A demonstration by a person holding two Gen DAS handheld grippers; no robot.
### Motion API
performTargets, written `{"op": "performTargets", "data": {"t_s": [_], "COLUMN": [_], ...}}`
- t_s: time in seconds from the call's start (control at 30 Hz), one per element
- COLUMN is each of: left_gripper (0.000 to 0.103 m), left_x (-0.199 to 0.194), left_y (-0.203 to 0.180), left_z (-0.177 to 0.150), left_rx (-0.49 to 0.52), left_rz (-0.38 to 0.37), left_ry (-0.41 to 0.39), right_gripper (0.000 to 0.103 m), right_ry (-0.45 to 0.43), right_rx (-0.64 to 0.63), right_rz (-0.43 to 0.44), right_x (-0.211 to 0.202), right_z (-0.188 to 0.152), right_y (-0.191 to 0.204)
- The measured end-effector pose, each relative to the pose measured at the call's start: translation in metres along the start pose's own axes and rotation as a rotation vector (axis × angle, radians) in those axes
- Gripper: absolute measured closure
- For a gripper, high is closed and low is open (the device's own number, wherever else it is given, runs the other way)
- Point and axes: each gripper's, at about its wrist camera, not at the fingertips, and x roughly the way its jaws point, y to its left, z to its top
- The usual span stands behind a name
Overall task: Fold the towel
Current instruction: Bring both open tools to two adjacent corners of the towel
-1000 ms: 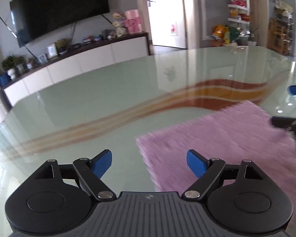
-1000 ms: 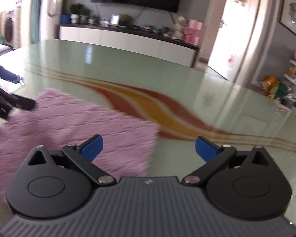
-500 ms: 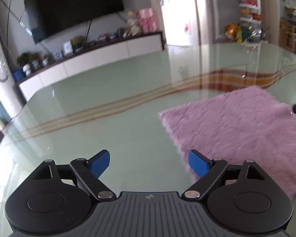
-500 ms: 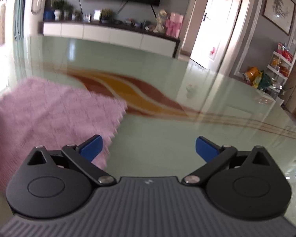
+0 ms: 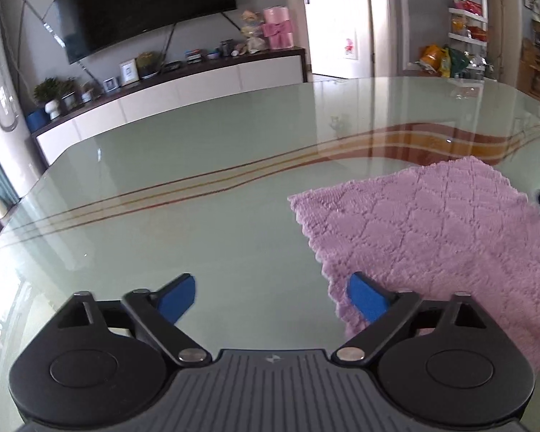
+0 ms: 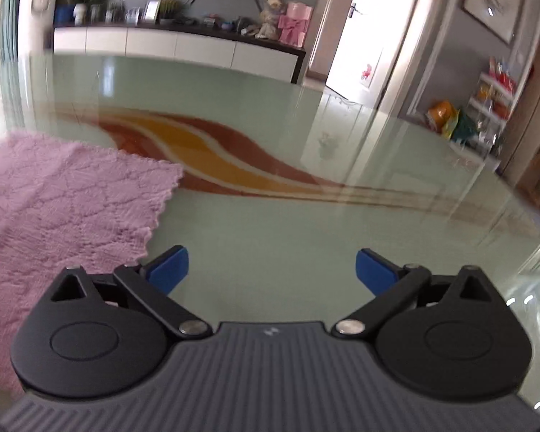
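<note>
Two wrist views, angled down, sharing towel [image 5: 450,237]

Wall-mounted television [image 5: 144,7] above white sideboard [image 5: 183,97]

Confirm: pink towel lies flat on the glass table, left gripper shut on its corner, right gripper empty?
Not quite. The left gripper grips nothing: the left wrist view shows its jaws wide, closing slightly, nothing between them. The pink towel lies flat on the glass table; right gripper empty.

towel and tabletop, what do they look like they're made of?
Towel: pink-lilac plush pile, likely microfibre or terry; fuzzy nap, quilted diamond pattern, scalloped edge.
Tabletop: looks like glossy glass, pale green with printed orange-brown wavy stripes; it mirrors the door and cabinet sharply. Could be another high-gloss surface.
</note>
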Motion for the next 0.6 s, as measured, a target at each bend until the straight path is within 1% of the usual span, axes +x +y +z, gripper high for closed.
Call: {"op": "performTargets", "data": {"t_s": [0.07, 0.13, 0.17, 0.2, 0.23, 0.33, 0.43, 0.47, 0.57, 0.6], "left_gripper": [0.014, 0.013, 0.013, 0.013, 0.012, 0.012, 0.009, 0.009, 0.011, 0.011], "left_x": [-0.016, -0.026, -0.031, -0.033, -0.033, -0.028, -0.031, -0.032, -0.036, -0.038], "left_y": [-0.005, -0.015, -0.024, -0.032, -0.036, -0.044, -0.034, -0.028, -0.009, -0.004], "left_z": [0.001, -0.002, -0.007, -0.012, -0.015, -0.032, -0.039, -0.039, -0.042, -0.041], "left_rx": [0.007, 0.025, 0.054, 0.084, 0.102, 0.184, 0.168, 0.156, 0.132, 0.113], "left_rz": [-0.035, -0.040, -0.053, -0.044, -0.032, 0.017, 0.027, 0.044, 0.117, 0.120], "left_ry": [-0.031, -0.039, -0.045, -0.046, -0.044, 0.007, 0.010, 0.018, 0.038, 0.040], "right_gripper": [0.000, 0.000, 0.000, 0.000, 0.000, 0.000, 0.000, 0.000, 0.000, 0.000], "right_ry": [-0.028, -0.052, -0.063, -0.063, -0.060, -0.025, 0.007, 0.018, 0.024, 0.010], "right_rx": [-0.010, -0.049, -0.070, -0.097, -0.106, -0.164, -0.145, -0.123, -0.115, -0.100], "right_rz": [0.060, 0.129, 0.163, 0.181, 0.183, 0.169, 0.140, 0.123, 0.036, 0.045], "right_x": [-0.018, -0.030, -0.035, -0.036, -0.035, -0.032, -0.032, -0.030, -0.032, -0.037], "right_z": [-0.002, -0.007, -0.009, -0.013, -0.013, -0.020, -0.031, -0.030, -0.033, -0.032], "right_y": [0.006, 0.023, 0.032, 0.044, 0.047, 0.058, 0.044, 0.034, 0.020, 0.020]}}
